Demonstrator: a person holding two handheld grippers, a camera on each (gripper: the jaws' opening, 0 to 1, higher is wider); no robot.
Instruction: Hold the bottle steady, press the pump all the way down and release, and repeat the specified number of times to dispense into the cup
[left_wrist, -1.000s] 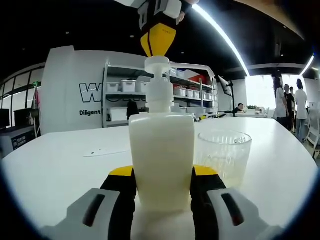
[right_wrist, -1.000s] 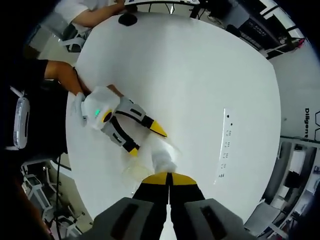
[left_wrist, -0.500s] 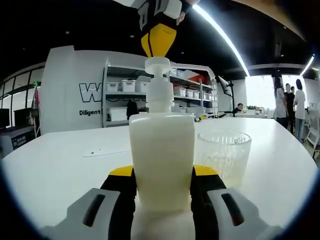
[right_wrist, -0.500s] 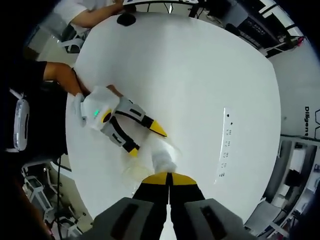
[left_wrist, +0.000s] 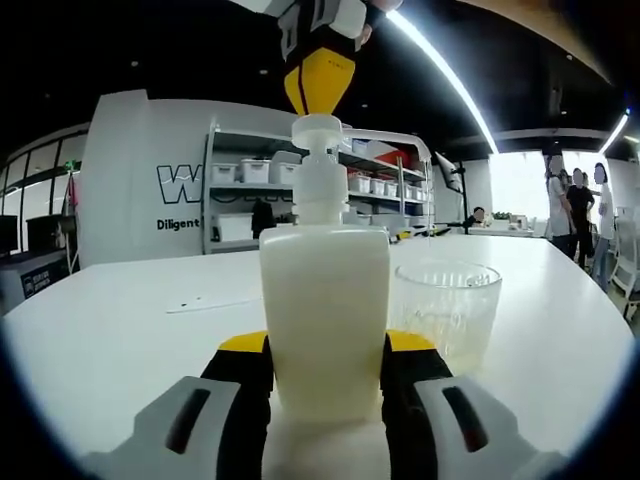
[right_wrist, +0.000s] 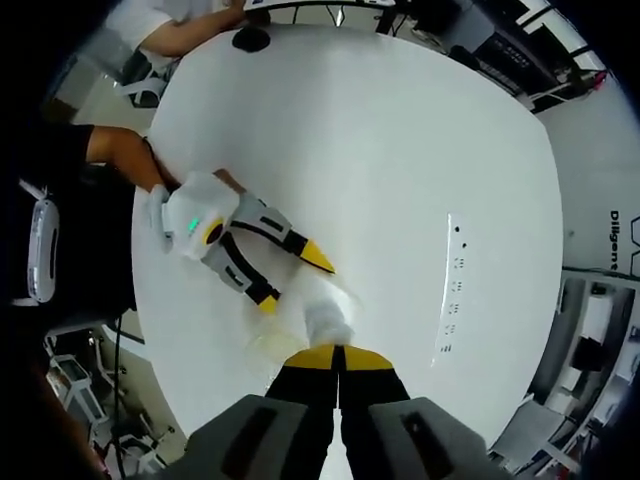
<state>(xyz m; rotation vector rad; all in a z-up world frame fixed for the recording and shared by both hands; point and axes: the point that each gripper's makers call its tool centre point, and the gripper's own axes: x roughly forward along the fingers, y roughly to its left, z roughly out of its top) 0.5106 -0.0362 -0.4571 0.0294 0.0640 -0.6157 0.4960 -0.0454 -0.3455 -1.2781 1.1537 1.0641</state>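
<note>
— Which colours are seen on the bottle (left_wrist: 324, 315) and pump (left_wrist: 317, 165)?
— A cream-white bottle is seen, topped by a white pump. The cup (left_wrist: 446, 312) is clear, with a ribbed pattern.
— And the grippers?
— The left gripper (left_wrist: 325, 372) is coloured grey and black with yellow tips; the right gripper (right_wrist: 338, 360) is tipped yellow too. The table (right_wrist: 400, 160) is white, and dark lettering is carried on the white wall (left_wrist: 140, 190).

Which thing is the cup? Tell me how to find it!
Look at the big white table. In the left gripper view, the tall cream pump bottle stands in the middle, held between the left tongs. The cup stands just right of it: short, see-through ribbed glass, with no pump on top.
</note>
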